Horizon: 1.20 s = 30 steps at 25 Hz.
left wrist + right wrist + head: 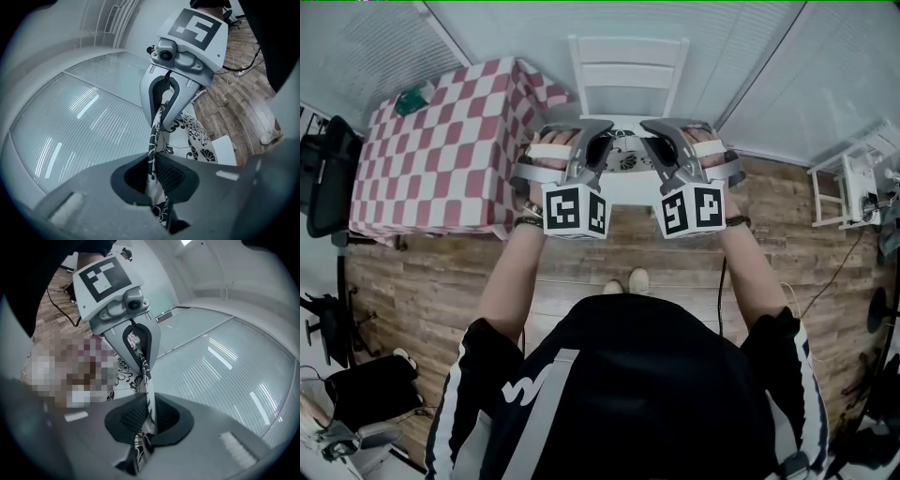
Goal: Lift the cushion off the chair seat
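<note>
Where the cushion (624,161) is: over the chair (628,67) seat, held up by its edge.
Look: white fabric, black floral print.
Left gripper (157,174) fingers: clenched on its edge.
Right gripper (147,417) fingers: likewise.
Hidden: mostly behind both in head view.

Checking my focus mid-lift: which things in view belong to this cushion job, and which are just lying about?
Job: cushion, pinched by the left gripper and the right gripper; white chair.
Lying about: checked table; black office chair; white rack.
</note>
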Each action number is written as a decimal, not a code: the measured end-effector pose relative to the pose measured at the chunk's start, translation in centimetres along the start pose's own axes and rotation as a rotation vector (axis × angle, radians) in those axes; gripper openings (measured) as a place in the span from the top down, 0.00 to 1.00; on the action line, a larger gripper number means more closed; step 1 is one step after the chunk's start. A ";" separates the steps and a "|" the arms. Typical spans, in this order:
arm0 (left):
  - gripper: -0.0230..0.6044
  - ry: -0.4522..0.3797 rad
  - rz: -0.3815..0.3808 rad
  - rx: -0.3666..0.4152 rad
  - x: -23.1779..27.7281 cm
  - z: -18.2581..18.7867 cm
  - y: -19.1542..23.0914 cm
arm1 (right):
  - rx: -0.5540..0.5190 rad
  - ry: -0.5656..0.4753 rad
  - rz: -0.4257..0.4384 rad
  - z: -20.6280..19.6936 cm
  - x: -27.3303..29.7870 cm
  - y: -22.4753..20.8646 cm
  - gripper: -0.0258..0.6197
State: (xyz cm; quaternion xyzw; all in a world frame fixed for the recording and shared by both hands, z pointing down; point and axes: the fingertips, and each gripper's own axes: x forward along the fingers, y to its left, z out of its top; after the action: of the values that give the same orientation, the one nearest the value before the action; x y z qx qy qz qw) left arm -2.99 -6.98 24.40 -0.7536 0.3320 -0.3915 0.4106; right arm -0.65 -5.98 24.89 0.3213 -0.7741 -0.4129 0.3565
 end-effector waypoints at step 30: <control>0.93 0.005 0.015 -0.010 -0.2 -0.2 1.1 | 0.033 0.001 -0.028 0.7 0.1 -0.7 0.95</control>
State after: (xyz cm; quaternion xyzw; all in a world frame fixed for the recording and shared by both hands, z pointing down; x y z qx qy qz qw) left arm -3.45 -7.34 23.43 -0.7522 0.3406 -0.3885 0.4090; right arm -1.11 -6.15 24.05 0.3381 -0.7760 -0.4049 0.3458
